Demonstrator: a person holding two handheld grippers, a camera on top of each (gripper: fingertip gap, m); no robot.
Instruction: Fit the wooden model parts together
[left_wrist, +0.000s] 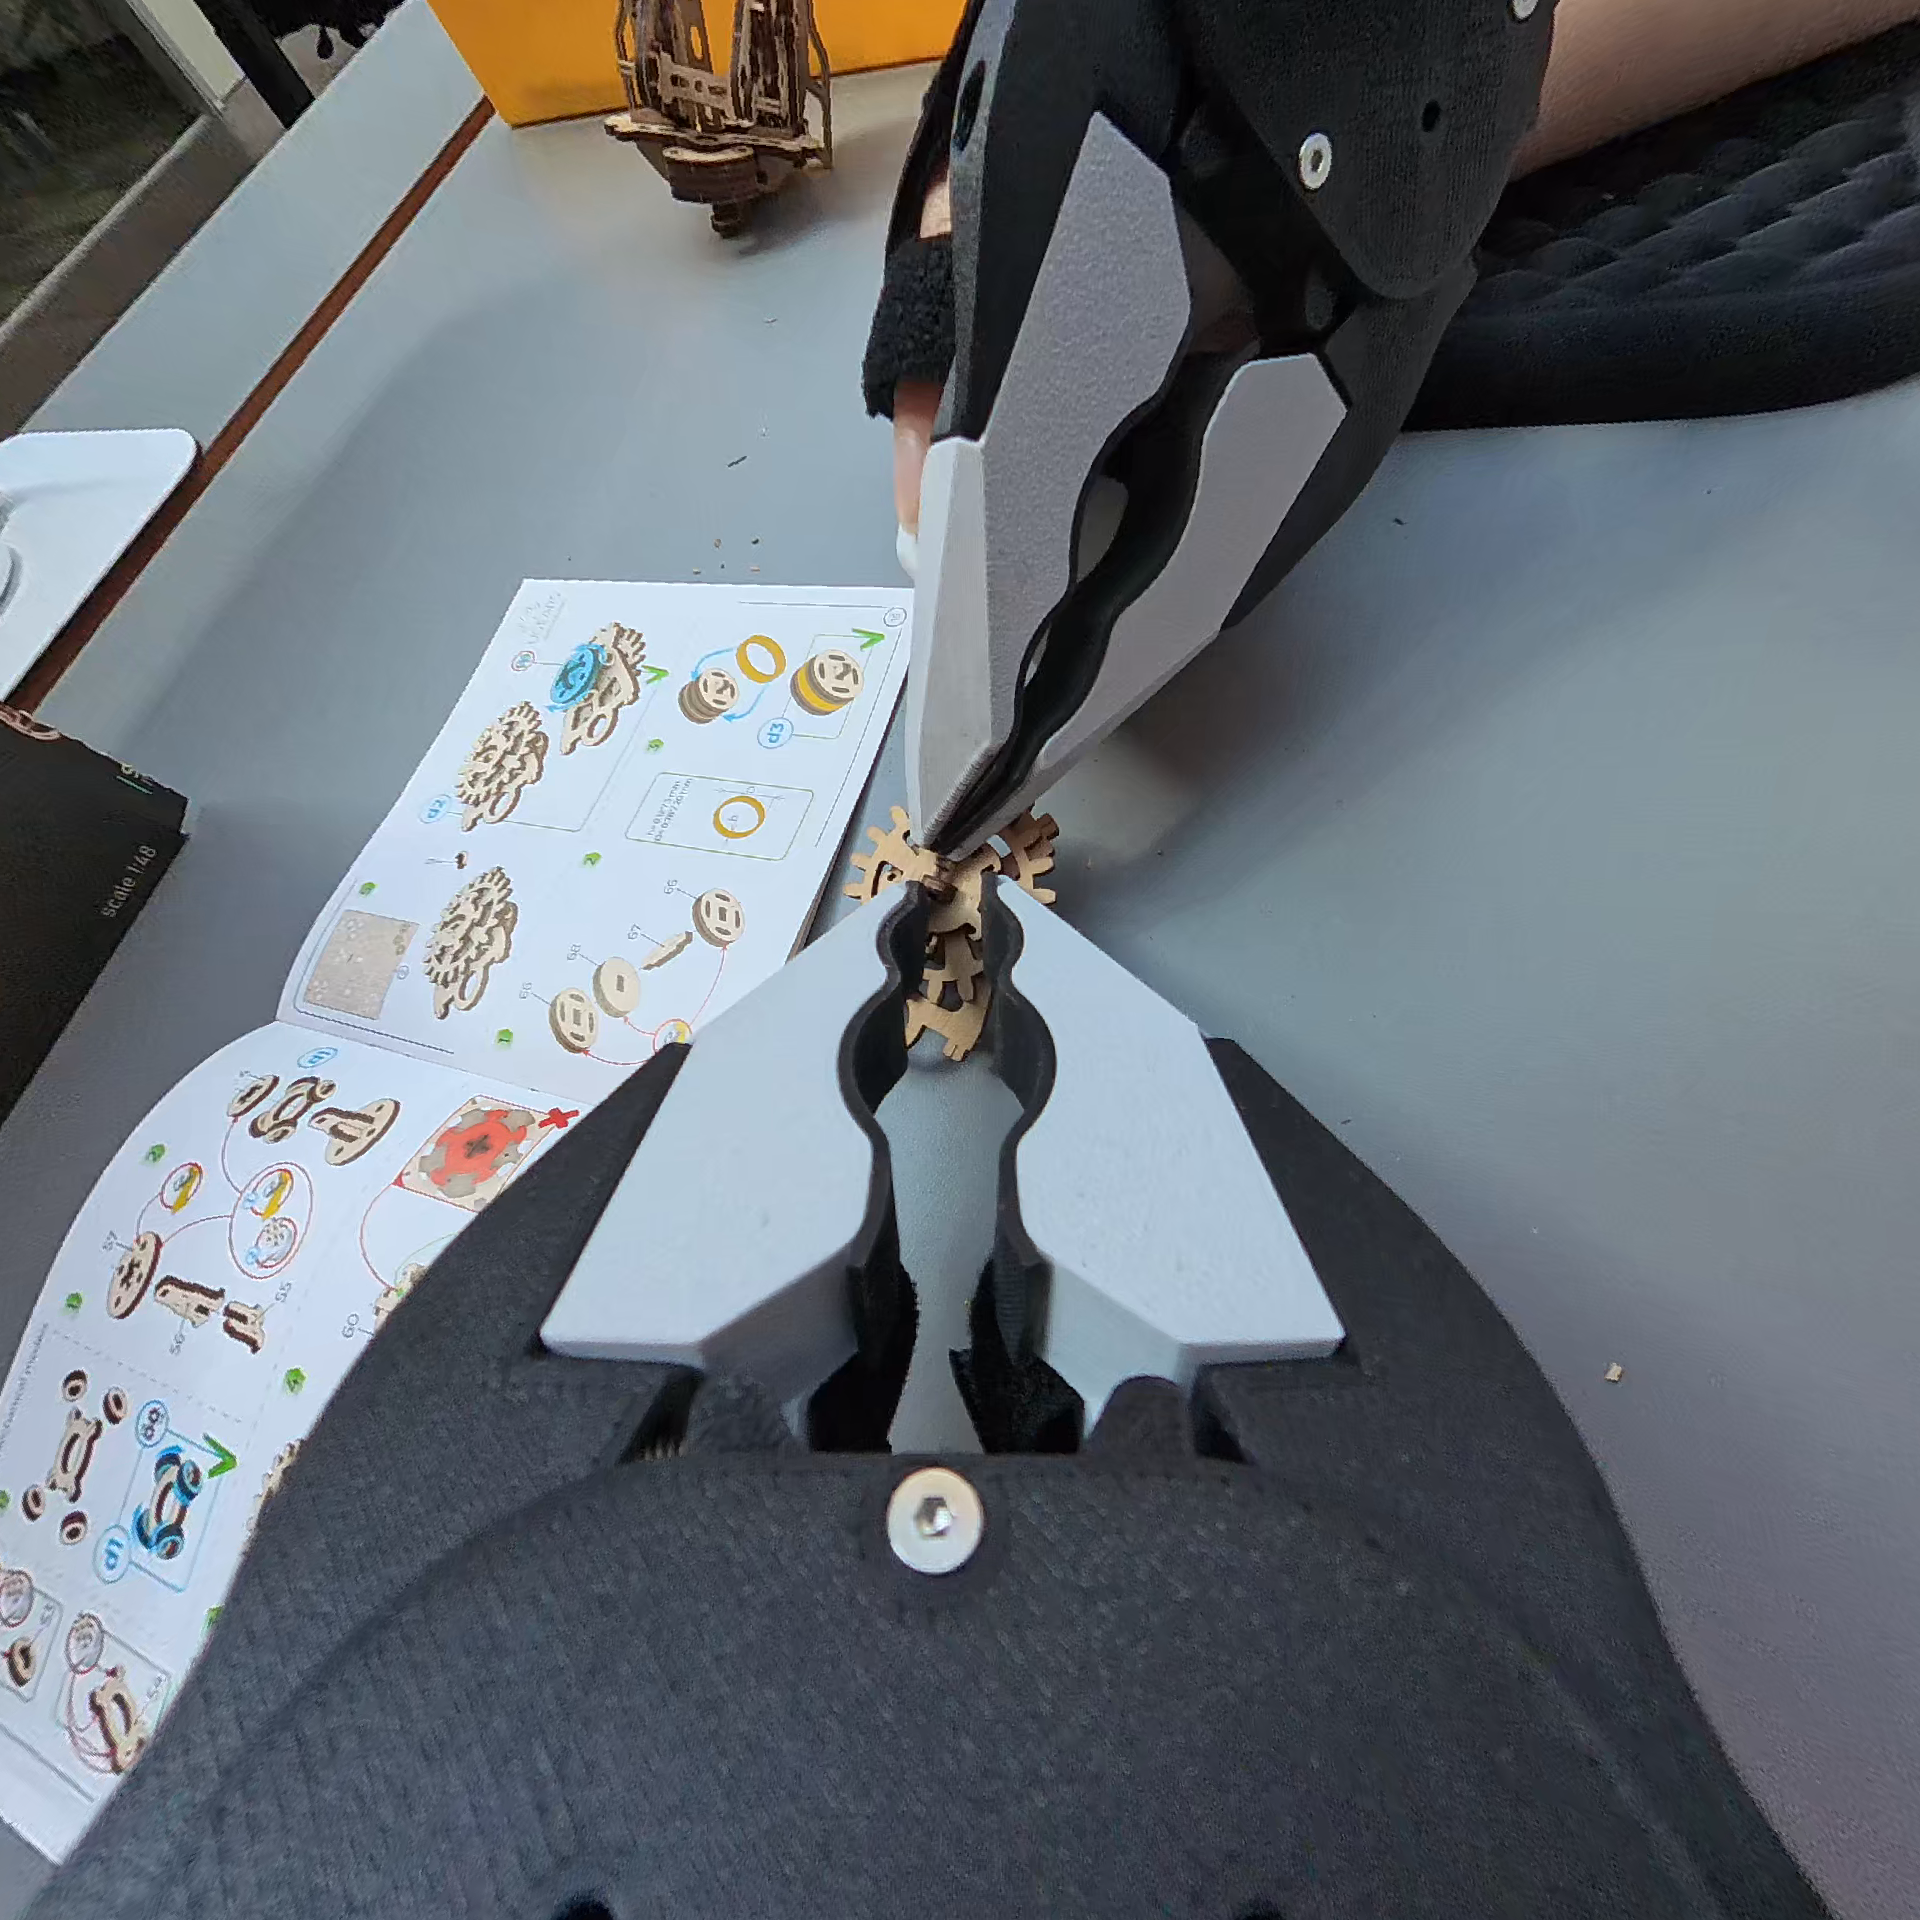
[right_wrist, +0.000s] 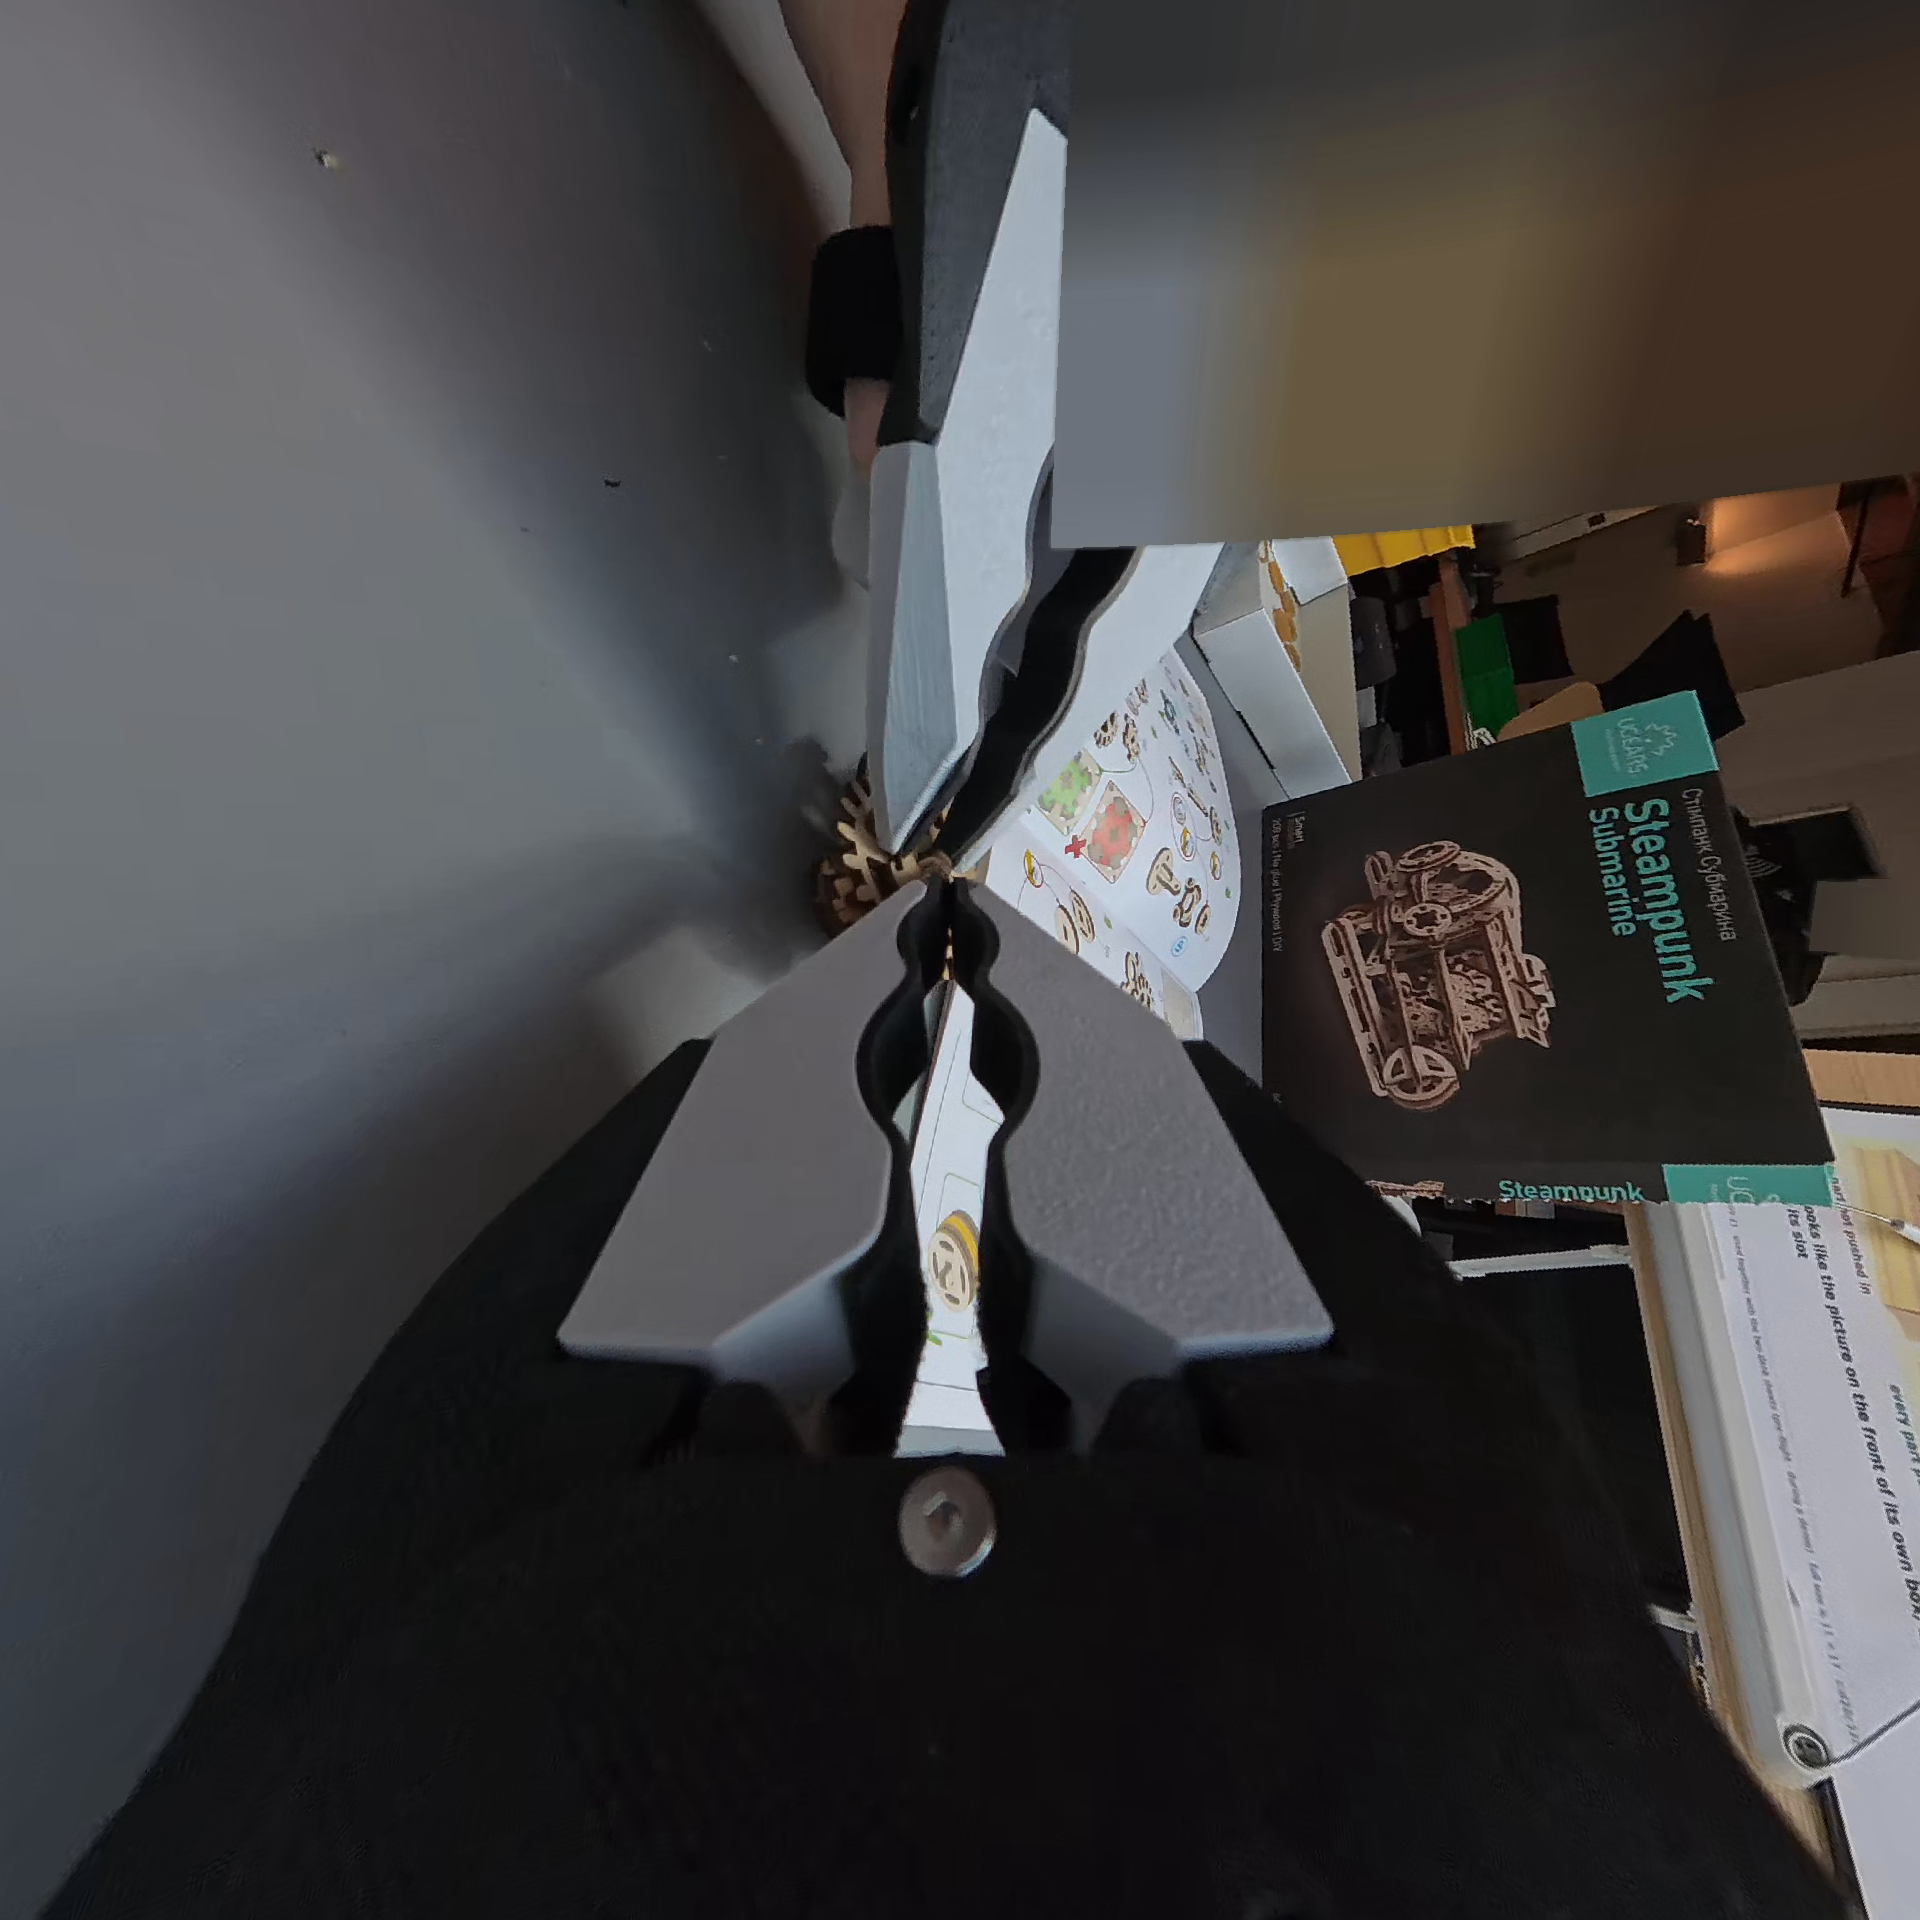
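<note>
Left hand-held gripper pinches a stack of thin wooden gears between its fingertips, just above the grey desk. Right hand-held gripper, pressed together, nips a small wooden peg at the stack's centre. The laser-cut wood looks light, stiff and brittle at the teeth, so it is probably best held by the flat faces near the hub. An open instruction booklet lies beside it, with a dark box nearby.

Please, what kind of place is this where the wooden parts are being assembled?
Probably a hobby or workshop desk indoors. A grey table carries an open instruction booklet, a finished wooden model and the kit's black box, with storage clutter behind.
</note>
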